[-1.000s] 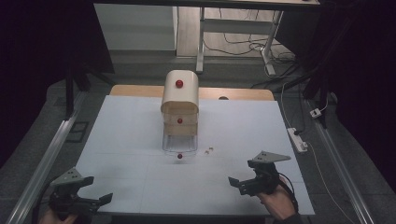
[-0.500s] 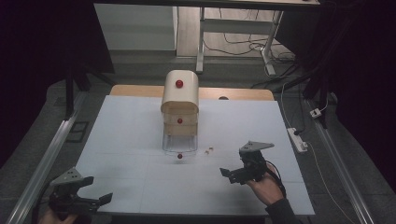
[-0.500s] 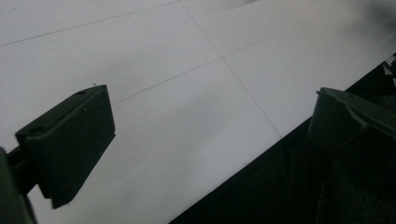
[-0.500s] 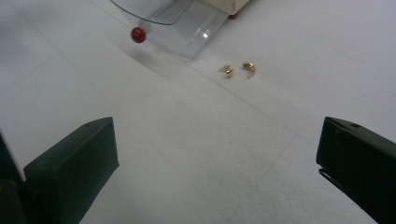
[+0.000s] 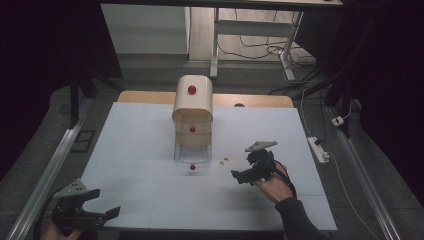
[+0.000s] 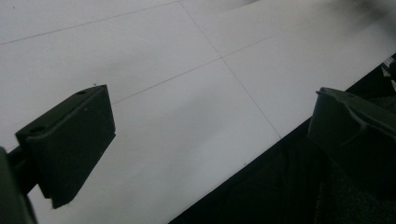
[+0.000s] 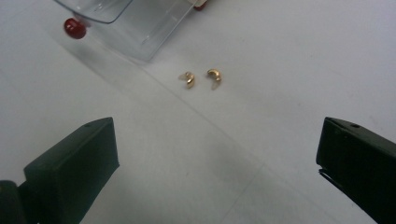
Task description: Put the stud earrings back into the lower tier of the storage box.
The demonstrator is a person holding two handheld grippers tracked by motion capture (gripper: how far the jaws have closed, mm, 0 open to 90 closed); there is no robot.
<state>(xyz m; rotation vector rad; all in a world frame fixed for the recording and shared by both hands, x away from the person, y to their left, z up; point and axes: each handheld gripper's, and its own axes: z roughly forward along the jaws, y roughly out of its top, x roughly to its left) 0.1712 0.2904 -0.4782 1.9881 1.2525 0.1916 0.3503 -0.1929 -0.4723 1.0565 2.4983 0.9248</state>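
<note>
On the table [image 5: 150,150], by the drawer: two small gold pieces [image 7: 201,78] are lying side by side, apart from each other, just beside the pulled-out clear drawer [image 7: 130,21] of the cabinet [image 5: 192,115].
Relation to the tool: the gold pieces are being framed ahead of the right gripper [image 7: 217,161], between the lines of its two jaws and slightly toward the left one; they are being kept well clear of the jaw tips, with bare table between.
Axis: each piece is curved like a bean, so no clear long axis can be told; the pair is being shown lying roughly across the gripper's line of sight.
Nearer hand: the right gripper [image 5: 252,167] is being held near the pieces [image 5: 223,161]; the left gripper [image 5: 82,212] is being held well apart, at the near left corner.
Right gripper: its jaws are being held wide apart, with nothing between them and nothing touched.
Left gripper: its jaws [image 6: 210,140] are likewise being held wide apart over the table edge, empty.
Judgement: a pickup of one gold piece by the right gripper is probably being prepared; a forward and downward reach would be needed.
</note>
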